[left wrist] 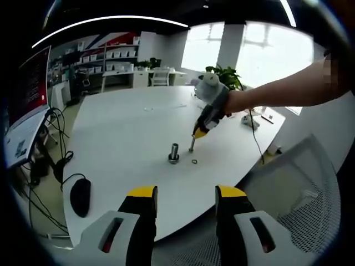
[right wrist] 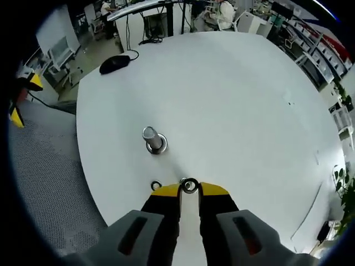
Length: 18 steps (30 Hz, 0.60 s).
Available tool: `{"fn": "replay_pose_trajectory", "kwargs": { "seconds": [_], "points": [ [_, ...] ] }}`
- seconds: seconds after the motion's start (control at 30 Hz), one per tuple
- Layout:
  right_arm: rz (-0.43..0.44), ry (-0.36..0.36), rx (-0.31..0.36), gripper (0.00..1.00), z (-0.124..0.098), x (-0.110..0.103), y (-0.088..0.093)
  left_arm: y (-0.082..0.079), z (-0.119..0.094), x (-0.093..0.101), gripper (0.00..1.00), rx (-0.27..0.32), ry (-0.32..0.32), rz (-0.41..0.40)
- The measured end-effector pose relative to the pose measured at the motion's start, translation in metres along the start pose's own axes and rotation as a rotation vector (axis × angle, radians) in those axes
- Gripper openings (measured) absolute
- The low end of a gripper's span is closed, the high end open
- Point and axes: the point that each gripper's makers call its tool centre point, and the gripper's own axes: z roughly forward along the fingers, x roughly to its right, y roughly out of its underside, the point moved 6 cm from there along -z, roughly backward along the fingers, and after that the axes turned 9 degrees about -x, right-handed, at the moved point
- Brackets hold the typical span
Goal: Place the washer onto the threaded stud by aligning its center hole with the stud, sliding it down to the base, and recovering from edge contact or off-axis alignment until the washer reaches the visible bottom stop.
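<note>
From the left gripper view you can see a person's arm reaching in from the right, holding the right gripper [left wrist: 192, 148] tip-down on the white table [left wrist: 127, 133], just beside the stud [left wrist: 174, 153]. The left gripper [left wrist: 185, 195] hangs back over the table's near edge with its yellow-tipped jaws wide apart and nothing between them. A black mouse [left wrist: 81, 196] sits far to the left, and a mesh chair [left wrist: 310, 188] is on the right. The right gripper view looks straight down: the stud [right wrist: 153, 139] stands upright with nothing blocking it. The washer [right wrist: 189, 185] is pinched at the very tips of the right gripper [right wrist: 189, 189], near the stud but not on it. A second small ring [right wrist: 156, 185] lies on the table just left of the tips.
</note>
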Motion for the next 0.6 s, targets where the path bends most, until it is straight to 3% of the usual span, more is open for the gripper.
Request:
{"fn": "replay_pose_trajectory", "kwargs": {
  "seconds": [0.6],
  "points": [
    [0.003, -0.024, -0.038, 0.13, 0.0051, -0.0094, 0.002, 0.0, -0.0001, -0.0009, 0.4, -0.001, -0.004, -0.004]
  ]
}}
